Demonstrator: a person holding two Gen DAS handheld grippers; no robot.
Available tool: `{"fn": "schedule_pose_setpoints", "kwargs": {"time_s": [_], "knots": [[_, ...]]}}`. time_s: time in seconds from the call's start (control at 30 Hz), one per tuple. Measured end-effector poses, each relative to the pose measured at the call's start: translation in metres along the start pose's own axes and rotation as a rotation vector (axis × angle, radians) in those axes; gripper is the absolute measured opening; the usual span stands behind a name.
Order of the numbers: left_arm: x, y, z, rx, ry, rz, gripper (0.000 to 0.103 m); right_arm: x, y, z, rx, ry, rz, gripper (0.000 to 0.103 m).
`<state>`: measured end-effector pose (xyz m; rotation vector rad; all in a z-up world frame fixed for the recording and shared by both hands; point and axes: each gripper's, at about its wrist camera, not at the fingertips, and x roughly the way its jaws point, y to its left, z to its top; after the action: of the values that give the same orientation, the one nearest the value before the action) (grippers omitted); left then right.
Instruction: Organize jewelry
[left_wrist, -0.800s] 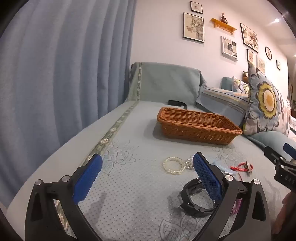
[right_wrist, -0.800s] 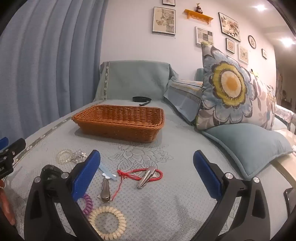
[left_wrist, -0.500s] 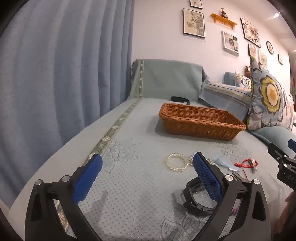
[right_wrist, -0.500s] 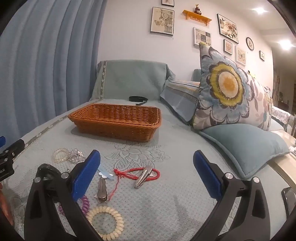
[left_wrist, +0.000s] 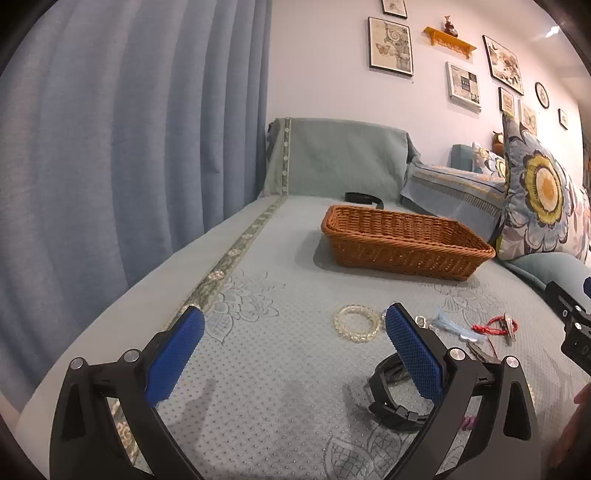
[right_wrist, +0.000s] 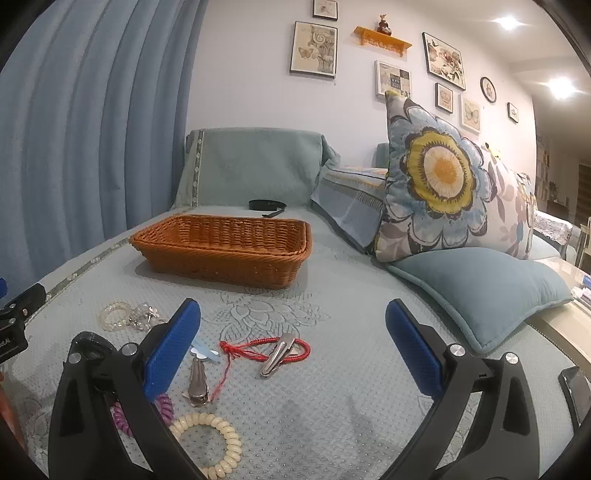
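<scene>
Jewelry lies scattered on the sofa cover, near the wicker basket. Left gripper and right gripper hang wide open, holding nothing, bare cover between them.

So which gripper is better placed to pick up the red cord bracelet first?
Probably the right gripper: the red cord bracelet lies between its open fingers. The left gripper frames bare sofa cover, with that bracelet off to its side.

Both wrist cameras sit low over the sofa seat, facing its far end. The left looks from nearer the curtain. Both share the wicker basket.
</scene>
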<state>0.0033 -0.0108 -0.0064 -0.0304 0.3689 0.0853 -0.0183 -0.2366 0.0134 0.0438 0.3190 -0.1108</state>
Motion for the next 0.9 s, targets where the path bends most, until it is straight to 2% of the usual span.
{"fn": "schedule_pose_setpoints", "kwargs": {"time_s": [0.17,0.47,0.73,0.9], "knots": [[-0.002,0.002,0.000,-0.005,-0.007,0.001,0.095,-0.004,-0.004,0.001,0.016,-0.018,0.009,0.096],[-0.004,0.003,-0.001,-0.011,-0.024,0.045,0.095,-0.014,0.004,0.000,-0.012,-0.066,-0.032,0.096],[-0.006,0.004,-0.001,-0.006,-0.036,0.045,0.095,-0.013,0.005,-0.002,-0.023,-0.065,-0.042,0.096],[-0.015,0.007,-0.001,-0.016,-0.072,0.057,0.095,-0.014,0.005,-0.002,-0.015,-0.063,-0.053,0.096]]}}
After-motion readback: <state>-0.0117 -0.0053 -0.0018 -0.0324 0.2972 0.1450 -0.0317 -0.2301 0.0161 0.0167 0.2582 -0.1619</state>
